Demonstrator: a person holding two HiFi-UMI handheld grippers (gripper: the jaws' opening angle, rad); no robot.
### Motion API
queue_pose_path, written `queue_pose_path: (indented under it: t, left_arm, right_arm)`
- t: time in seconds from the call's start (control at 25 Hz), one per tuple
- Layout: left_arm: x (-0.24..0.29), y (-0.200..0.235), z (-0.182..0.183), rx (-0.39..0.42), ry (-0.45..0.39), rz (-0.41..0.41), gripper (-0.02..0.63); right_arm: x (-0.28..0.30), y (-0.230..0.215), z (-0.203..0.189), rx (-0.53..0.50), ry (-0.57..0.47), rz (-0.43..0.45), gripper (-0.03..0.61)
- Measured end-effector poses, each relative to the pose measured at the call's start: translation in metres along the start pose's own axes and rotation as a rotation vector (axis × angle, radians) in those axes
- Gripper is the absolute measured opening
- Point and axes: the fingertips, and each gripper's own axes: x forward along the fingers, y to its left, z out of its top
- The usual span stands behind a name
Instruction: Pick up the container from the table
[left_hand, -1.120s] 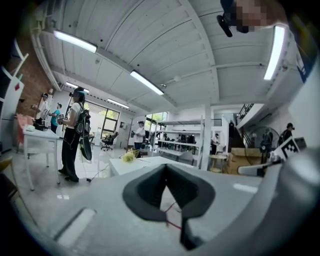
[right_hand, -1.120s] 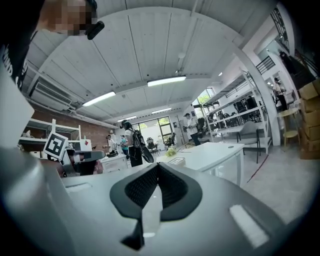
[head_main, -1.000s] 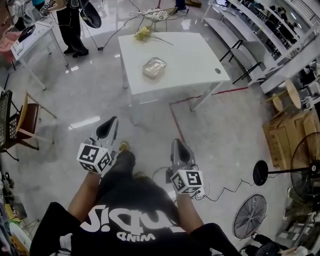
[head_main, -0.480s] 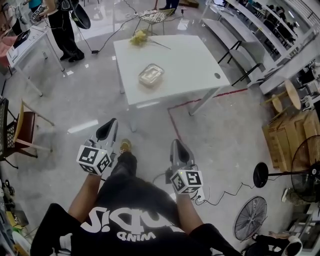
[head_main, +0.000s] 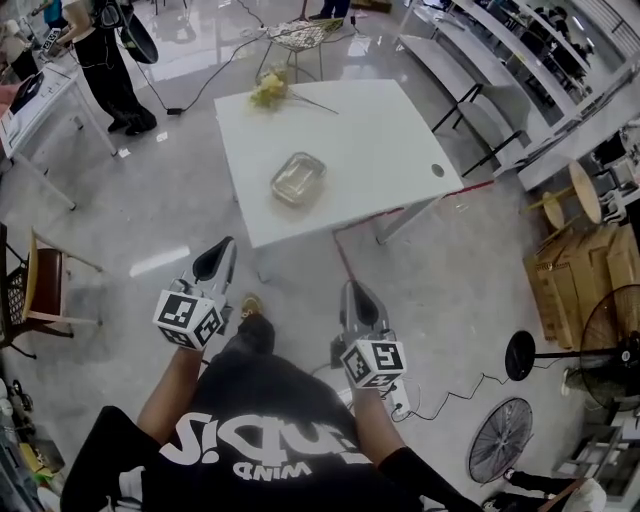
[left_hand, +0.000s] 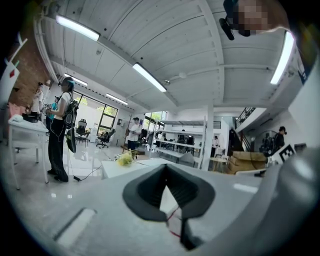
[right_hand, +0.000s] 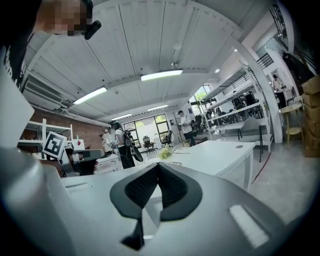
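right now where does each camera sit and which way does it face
Head view: on the person's head, facing steeply down at table and container; shows arms, left gripper, right gripper.
Left gripper view: on that gripper, facing level along shut jaws toward the table.
Right gripper view: likewise, shut jaws, table ahead.
Shared: table and yellow flowers in all three.

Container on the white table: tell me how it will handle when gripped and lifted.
The container looks low and flat-bottomed, so it probably will not roll or tip. Its clear, glossy walls suggest glass or hard plastic: likely stiff, possibly slippery in a grip. The smooth table would probably let it slide if pushed.
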Motion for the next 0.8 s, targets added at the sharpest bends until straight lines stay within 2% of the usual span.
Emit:
queue_pose_path:
  t: [0.36,0.8]
  left_arm:
    - [0.079,0.062,0.034,-0.025,0.03,-0.085,0.002]
    - [0.163,0.115,0.051,-0.022,0.041,-0.191,0.002]
  right_arm:
    - [0.1,-0.002,0.042,0.048,-0.019,-0.043,-0.002]
    - [0.179,-0.016,0.068,0.043,-0.052,-0.126,-0.002]
